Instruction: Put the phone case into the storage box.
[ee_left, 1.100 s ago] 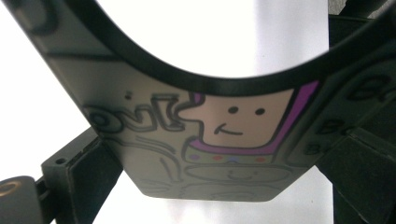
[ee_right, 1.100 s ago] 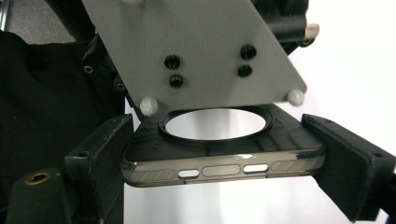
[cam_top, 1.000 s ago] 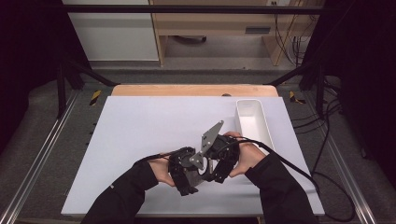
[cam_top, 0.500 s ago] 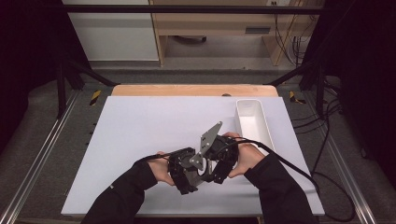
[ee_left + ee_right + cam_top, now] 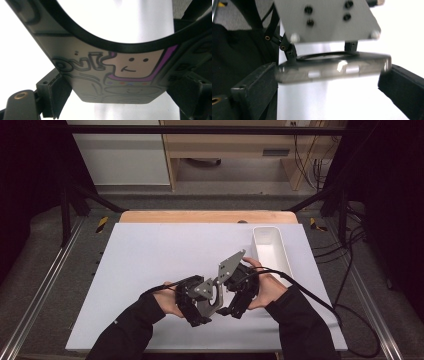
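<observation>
Grey phone case (image 5: 117, 82) (cartoon face printed) spans both wide-set grippers, held.

place: a lab-style recording bench is indicated
work surface: a white board (image 5: 150, 270) is laid on a wooden table (image 5: 200, 216), with a white tray (image 5: 280, 251) set at its right
frame: black struts (image 5: 80, 195) and metal rails (image 5: 40, 290) are seen around it
wiring: cables (image 5: 350, 270) are trailed over grey floor
backdrop: a cabinet (image 5: 120, 155) is seen behind
</observation>
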Available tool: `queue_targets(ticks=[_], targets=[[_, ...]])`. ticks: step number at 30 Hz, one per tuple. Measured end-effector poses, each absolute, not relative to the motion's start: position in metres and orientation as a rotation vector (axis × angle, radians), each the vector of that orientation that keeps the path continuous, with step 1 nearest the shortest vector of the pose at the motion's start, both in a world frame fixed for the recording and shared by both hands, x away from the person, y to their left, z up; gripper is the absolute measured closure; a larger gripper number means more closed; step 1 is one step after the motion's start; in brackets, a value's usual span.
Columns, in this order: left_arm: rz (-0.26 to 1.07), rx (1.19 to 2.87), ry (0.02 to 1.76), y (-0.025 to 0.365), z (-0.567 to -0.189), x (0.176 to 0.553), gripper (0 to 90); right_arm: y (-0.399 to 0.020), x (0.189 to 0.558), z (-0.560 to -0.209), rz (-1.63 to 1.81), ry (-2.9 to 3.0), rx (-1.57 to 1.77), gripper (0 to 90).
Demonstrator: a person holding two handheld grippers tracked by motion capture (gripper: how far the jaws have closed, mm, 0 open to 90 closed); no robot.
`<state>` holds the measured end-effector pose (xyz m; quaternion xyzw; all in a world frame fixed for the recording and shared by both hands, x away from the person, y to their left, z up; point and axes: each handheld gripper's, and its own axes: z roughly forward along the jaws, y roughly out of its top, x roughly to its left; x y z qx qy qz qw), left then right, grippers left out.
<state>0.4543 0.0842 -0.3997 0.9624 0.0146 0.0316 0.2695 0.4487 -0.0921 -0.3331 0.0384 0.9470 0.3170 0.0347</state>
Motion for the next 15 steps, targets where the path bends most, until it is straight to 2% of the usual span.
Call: queue_targets(ticks=[11,15], targets=[[0.101,2.471,0.089,0.108,-0.404,0.450,11.6,-0.120,0.446,-0.329,1.307,2.750,0.210,0.2],[0.065,2.385,0.124,0.118,-0.409,0.449,11.6,-0.127,0.445,-0.334,1.404,2.702,0.232,0.2]])
